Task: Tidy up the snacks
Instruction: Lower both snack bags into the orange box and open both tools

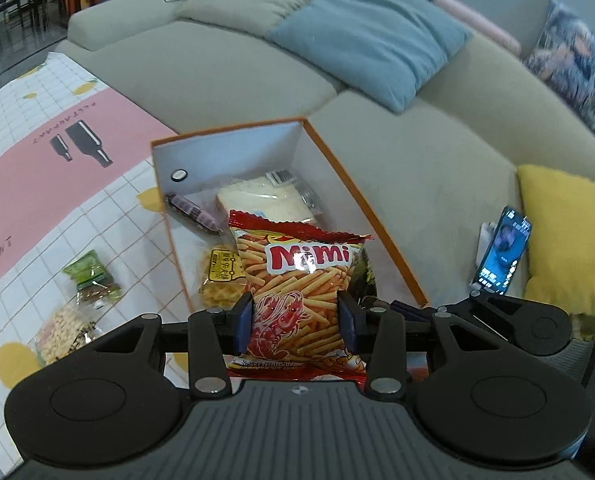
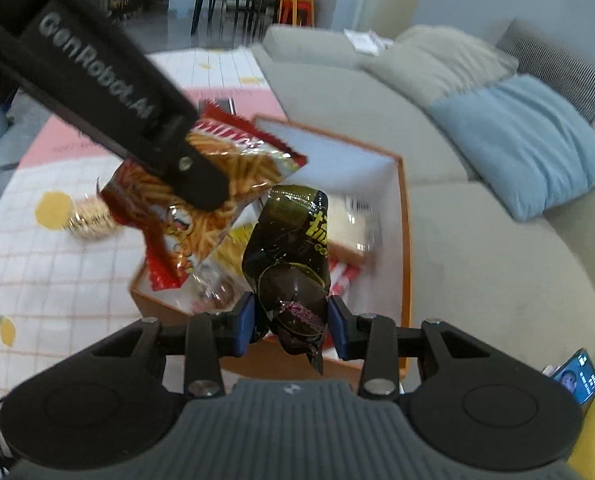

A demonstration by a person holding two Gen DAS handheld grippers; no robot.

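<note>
My left gripper (image 1: 296,322) is shut on a red Mimi shrimp-stick bag (image 1: 301,292) and holds it above the near end of an orange-edged white box (image 1: 233,140). The box holds a sandwich pack (image 1: 265,200), a purple candy (image 1: 195,214) and a yellow waffle snack (image 1: 219,276). My right gripper (image 2: 290,326) is shut on a dark green-black snack packet (image 2: 293,248) over the same box (image 2: 405,216). The left gripper's finger (image 2: 201,176) and the Mimi bag (image 2: 201,196) show in the right wrist view.
A green snack pack (image 1: 91,276) and a bag of nuts (image 1: 63,334) lie on the pink-and-white checked cloth (image 1: 37,184) left of the box. A grey sofa (image 1: 417,168) with blue (image 1: 373,48) and yellow (image 1: 565,236) cushions and a phone (image 1: 501,252) lies right.
</note>
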